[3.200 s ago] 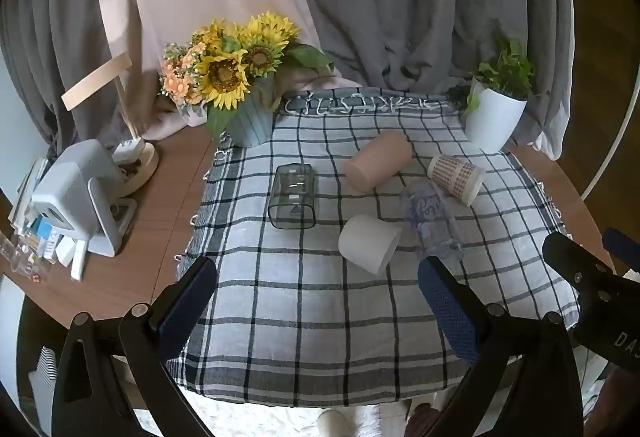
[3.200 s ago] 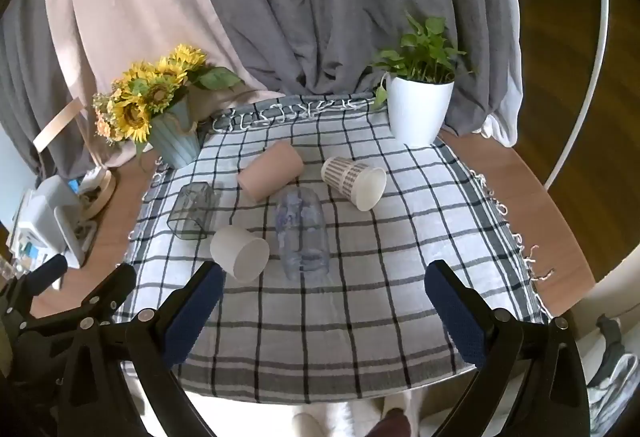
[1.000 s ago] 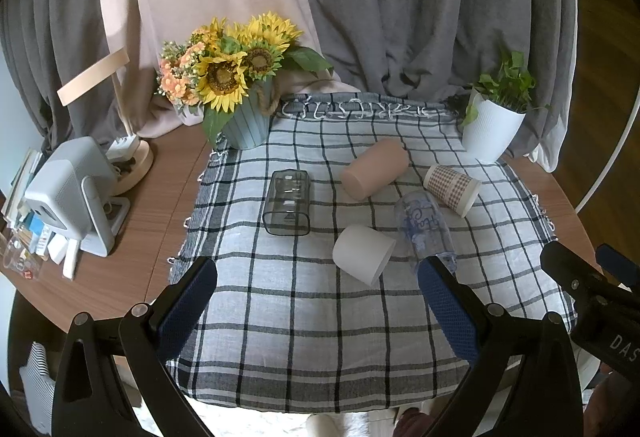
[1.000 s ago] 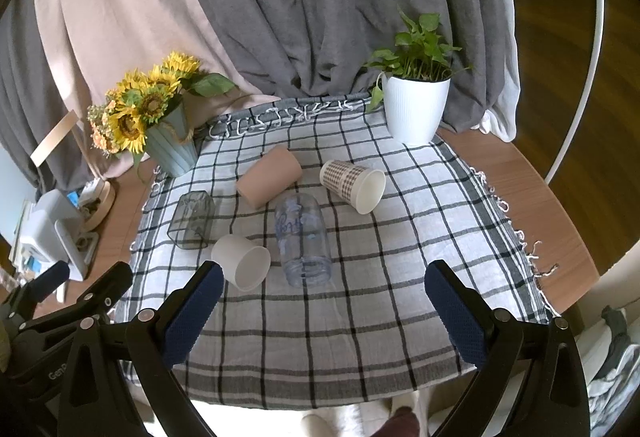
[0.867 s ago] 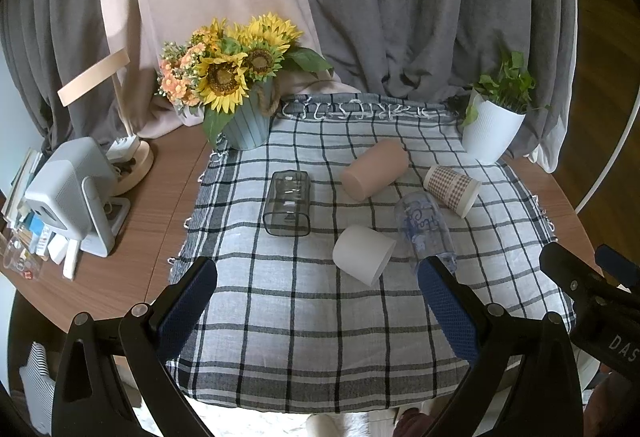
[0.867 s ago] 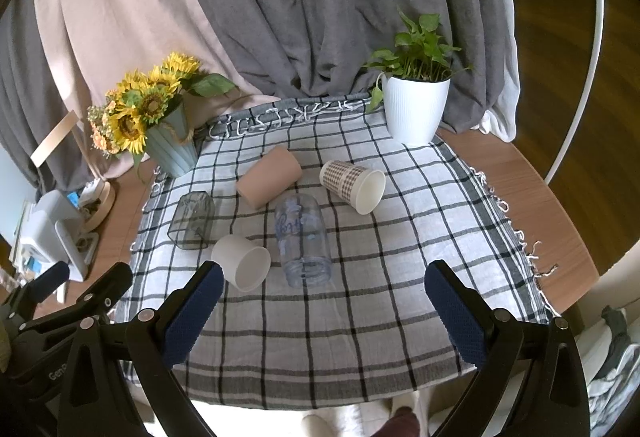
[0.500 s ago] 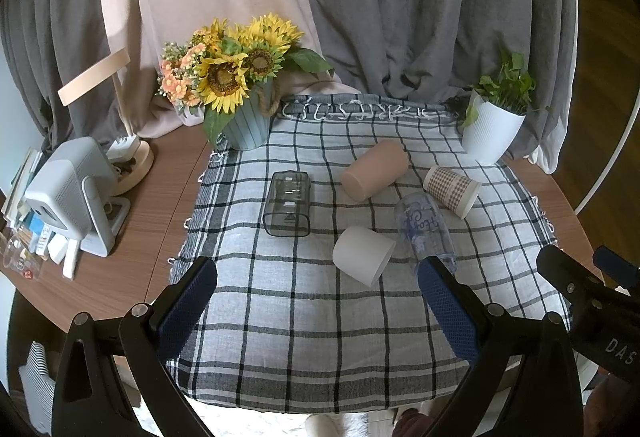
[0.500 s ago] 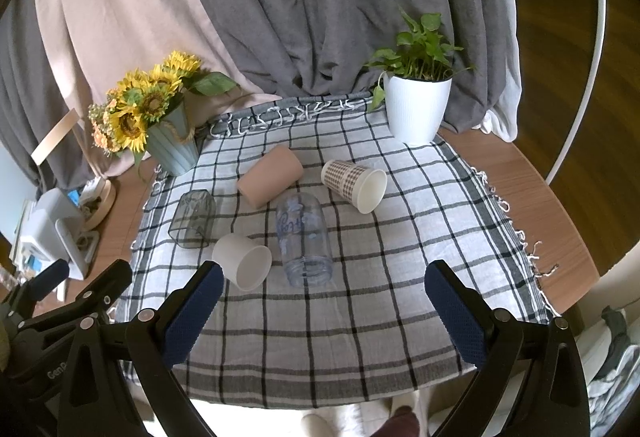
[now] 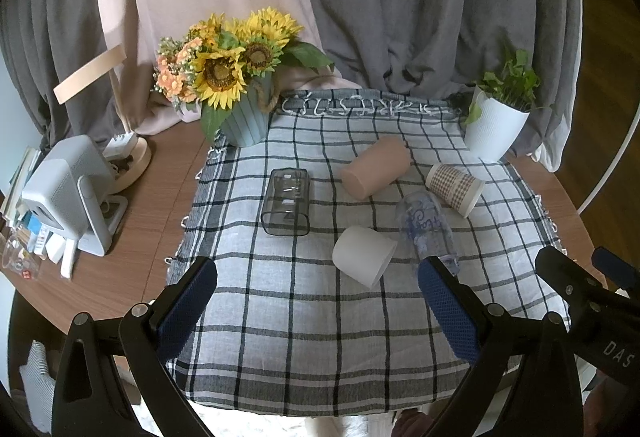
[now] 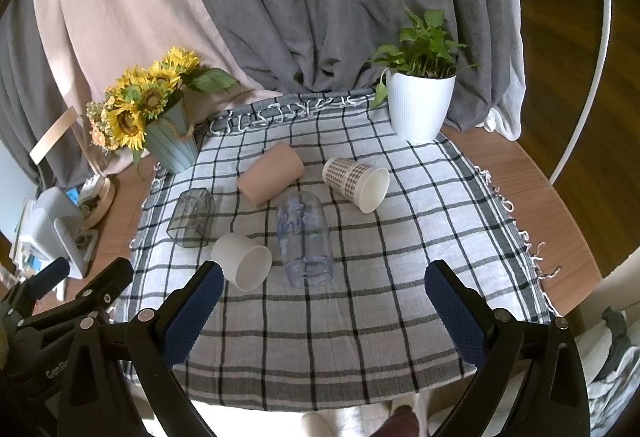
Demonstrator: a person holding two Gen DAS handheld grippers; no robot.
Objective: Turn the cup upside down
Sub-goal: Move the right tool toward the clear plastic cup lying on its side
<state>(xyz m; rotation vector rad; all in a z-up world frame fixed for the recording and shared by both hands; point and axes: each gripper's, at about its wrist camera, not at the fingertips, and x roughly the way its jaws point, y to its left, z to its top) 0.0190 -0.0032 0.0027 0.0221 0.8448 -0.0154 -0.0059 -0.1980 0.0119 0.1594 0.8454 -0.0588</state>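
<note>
Several cups lie on their sides on a checked cloth (image 9: pixel 280 317): a white cup (image 9: pixel 363 255) (image 10: pixel 243 261), a clear printed glass (image 9: pixel 426 227) (image 10: pixel 304 239), a pink cup (image 9: pixel 375 169) (image 10: pixel 270 173), a patterned paper cup (image 9: pixel 454 183) (image 10: pixel 356 183) and a smoky square tumbler (image 9: pixel 286 201) (image 10: pixel 192 217). My left gripper (image 9: pixel 316 301) is open and empty, held above the cloth's near part. My right gripper (image 10: pixel 320 295) is open and empty, also near the front edge.
A sunflower vase (image 9: pixel 244 117) stands at the back left and a white potted plant (image 10: pixel 420 105) at the back right. A white device (image 9: pixel 68 193) and small items sit on the wooden table (image 9: pixel 152 237) at left. Curtains hang behind.
Both views have shifted only slightly; the cups lie as before and both grippers stay open.
</note>
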